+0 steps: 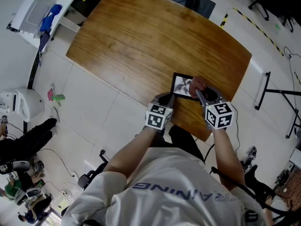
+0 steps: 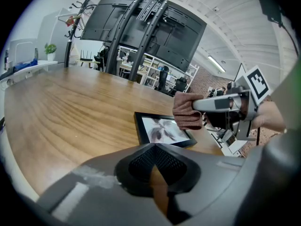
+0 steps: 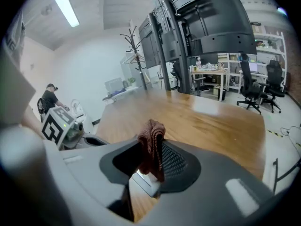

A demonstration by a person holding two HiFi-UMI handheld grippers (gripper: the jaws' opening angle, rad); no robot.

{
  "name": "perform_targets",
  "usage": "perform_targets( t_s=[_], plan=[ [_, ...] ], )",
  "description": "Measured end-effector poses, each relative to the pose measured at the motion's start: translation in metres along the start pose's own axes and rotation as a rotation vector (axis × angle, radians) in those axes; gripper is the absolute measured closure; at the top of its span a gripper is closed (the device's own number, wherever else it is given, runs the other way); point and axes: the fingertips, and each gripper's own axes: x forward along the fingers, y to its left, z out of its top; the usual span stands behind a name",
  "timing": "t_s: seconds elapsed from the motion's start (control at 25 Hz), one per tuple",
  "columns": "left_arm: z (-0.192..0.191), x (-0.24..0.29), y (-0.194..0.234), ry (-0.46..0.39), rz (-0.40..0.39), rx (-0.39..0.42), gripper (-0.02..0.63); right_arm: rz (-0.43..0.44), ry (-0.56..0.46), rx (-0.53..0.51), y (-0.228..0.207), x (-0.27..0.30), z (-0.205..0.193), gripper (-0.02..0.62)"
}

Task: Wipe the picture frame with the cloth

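A wooden table (image 1: 141,41) stood on a white tiled floor (image 1: 94,112), with big black screens (image 2: 141,27) and office chairs (image 3: 256,86) beyond it. The picture frame (image 1: 182,85) lay flat near the table's close edge. It was thin and black, holding a grey-and-white print (too blurry to make out). The right gripper (image 1: 199,90) was clamped on a bunched reddish-brown cloth (image 1: 197,82) at the frame's right side. The left gripper (image 1: 165,98), jaw tips together and holding nothing, sat just beside the frame's near-left corner.
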Motion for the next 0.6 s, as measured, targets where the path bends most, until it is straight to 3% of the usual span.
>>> perform_targets(
  t_s=[0.2, 0.6],
  plan=[
    [0.000, 0.001, 0.000, -0.003, 0.003, 0.007, 0.603, 0.124, 0.076, -0.065, 0.047, 0.030, -0.003, 0.476],
    [0.002, -0.001, 0.001, 0.005, -0.054, -0.078, 0.603, 0.172, 0.161, -0.116, 0.068, 0.058, -0.017, 0.476]
  ],
)
